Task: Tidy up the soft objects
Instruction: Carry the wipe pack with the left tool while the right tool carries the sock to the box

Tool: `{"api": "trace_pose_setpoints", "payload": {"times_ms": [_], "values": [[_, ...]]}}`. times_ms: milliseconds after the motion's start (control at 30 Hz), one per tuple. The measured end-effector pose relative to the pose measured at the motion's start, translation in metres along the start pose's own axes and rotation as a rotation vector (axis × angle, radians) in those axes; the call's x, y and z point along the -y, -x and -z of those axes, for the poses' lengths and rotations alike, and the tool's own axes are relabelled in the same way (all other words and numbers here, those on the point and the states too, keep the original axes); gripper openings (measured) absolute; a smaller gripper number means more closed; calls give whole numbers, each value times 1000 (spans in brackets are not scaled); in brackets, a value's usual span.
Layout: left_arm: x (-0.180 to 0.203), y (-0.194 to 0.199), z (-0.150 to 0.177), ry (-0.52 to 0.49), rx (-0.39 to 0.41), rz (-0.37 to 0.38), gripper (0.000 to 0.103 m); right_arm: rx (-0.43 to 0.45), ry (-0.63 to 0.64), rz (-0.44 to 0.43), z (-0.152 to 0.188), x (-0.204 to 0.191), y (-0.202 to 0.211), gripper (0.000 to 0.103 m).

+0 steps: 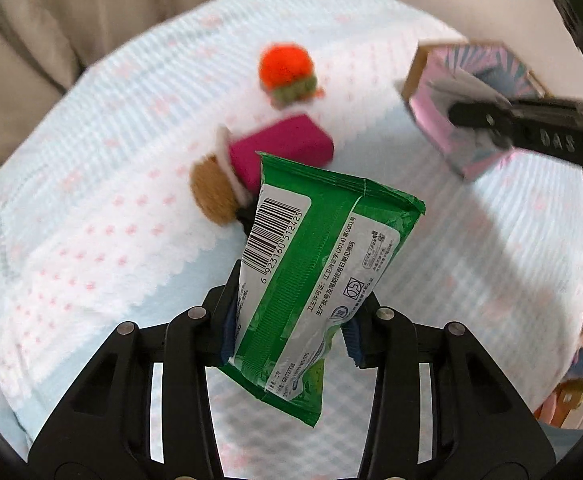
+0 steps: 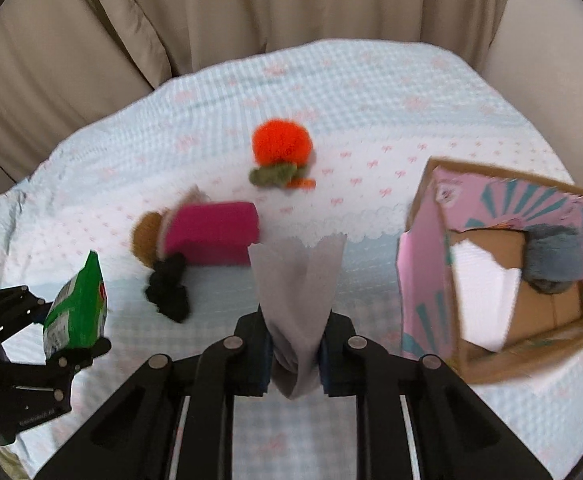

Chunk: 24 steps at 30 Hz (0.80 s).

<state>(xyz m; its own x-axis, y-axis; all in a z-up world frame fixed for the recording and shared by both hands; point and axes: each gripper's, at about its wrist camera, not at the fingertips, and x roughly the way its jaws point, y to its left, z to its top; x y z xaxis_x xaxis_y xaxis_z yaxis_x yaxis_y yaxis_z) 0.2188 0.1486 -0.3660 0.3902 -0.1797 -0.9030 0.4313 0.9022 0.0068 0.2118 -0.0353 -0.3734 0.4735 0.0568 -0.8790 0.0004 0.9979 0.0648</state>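
My left gripper [image 1: 291, 320] is shut on a green wet-wipe pack [image 1: 315, 264] and holds it above the bed; it also shows in the right wrist view [image 2: 77, 308]. My right gripper [image 2: 295, 344] is shut on a folded white tissue [image 2: 297, 276]. An open pink cardboard box [image 2: 423, 272] lies on the bed at the right, with a grey plush [image 2: 551, 260] and white tissue inside. An orange knitted fruit [image 2: 281, 146], a magenta sponge block [image 2: 211, 234], a brown plush piece [image 2: 145, 236] and a black fabric piece [image 2: 169, 290] lie in the middle of the bed.
The bed has a light blue cover with pink bows [image 2: 371, 92]. Beige curtains [image 2: 211, 12] hang behind it. In the left wrist view the right gripper's body [image 1: 531, 124] is in front of the box [image 1: 443, 120].
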Motion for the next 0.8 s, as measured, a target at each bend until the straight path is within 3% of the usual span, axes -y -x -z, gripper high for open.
{"api": "trace_pose_setpoints", "payload": {"times_ms": [467,800], "values": [[33,132,-82,73,197,-9,38,158,-67,26,-31,21,155,17],[103,162,-136,72,260,0,38,220,-108,61,-46,100,223,17]]}}
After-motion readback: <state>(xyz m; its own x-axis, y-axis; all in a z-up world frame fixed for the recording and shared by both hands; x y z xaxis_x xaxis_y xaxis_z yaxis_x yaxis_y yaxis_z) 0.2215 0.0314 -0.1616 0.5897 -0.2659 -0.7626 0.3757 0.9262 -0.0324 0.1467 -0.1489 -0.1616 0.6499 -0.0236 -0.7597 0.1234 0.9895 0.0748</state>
